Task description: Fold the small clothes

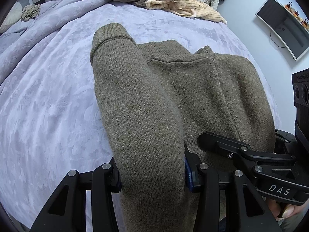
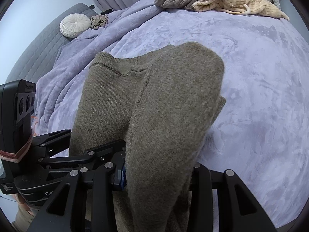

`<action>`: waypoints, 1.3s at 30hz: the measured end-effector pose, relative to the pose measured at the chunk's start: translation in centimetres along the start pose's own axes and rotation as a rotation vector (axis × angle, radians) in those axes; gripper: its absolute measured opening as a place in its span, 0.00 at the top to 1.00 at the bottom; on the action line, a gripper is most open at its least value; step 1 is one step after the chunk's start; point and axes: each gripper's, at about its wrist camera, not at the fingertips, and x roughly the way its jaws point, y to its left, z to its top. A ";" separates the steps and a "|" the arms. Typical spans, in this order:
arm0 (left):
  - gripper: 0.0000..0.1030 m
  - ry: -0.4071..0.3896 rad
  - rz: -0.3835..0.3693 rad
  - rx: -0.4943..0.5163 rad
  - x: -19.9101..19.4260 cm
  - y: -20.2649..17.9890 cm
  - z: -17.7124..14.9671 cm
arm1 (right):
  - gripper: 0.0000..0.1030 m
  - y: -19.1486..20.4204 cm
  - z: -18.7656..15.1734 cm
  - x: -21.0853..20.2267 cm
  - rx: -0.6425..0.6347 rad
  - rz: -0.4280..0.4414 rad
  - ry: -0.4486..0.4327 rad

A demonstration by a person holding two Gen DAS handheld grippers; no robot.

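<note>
Black tongs (image 1: pixel 152 176) — silver rivets; blue pads

sweater (image 1: pixel 146 100): olive knit wool, matt and fuzzy in my claws | blanket (image 1: pixel 48 89): lilac plush, soft sheen | my left gripper (image 1: pixel 152 176): matt black plastic, shiny metal pins

Lilac bed (image 2: pixel 251 96) (olive knit (image 2: pixel 119 96), clothes pile (image 2: pixel 222 2))

Sweater (image 1: pixel 154 100): olive-brown knit, plain. Blanket (image 1: pixel 48 96): pale lilac, faint tone-on-tone leafy pattern. Far pile: cream top (image 2: pixel 241 3) with thin dark stripes; grey-brown garment (image 2: pixel 179 1). Round cushion (image 2: pixel 74 25): white, pleated. Grippers: black, blue pads (image 1: pixel 188 171).
</note>
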 end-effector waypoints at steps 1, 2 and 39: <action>0.54 0.001 0.001 0.000 0.0 0.0 -0.1 | 0.59 0.0 -0.1 0.1 0.000 0.001 0.001; 0.54 0.003 0.002 0.001 0.1 0.0 -0.3 | 0.59 0.0 -0.3 0.1 0.001 0.002 0.002; 0.54 0.071 -0.003 -0.016 2.7 0.8 -0.7 | 0.59 -1.1 -1.3 3.5 0.038 0.013 0.060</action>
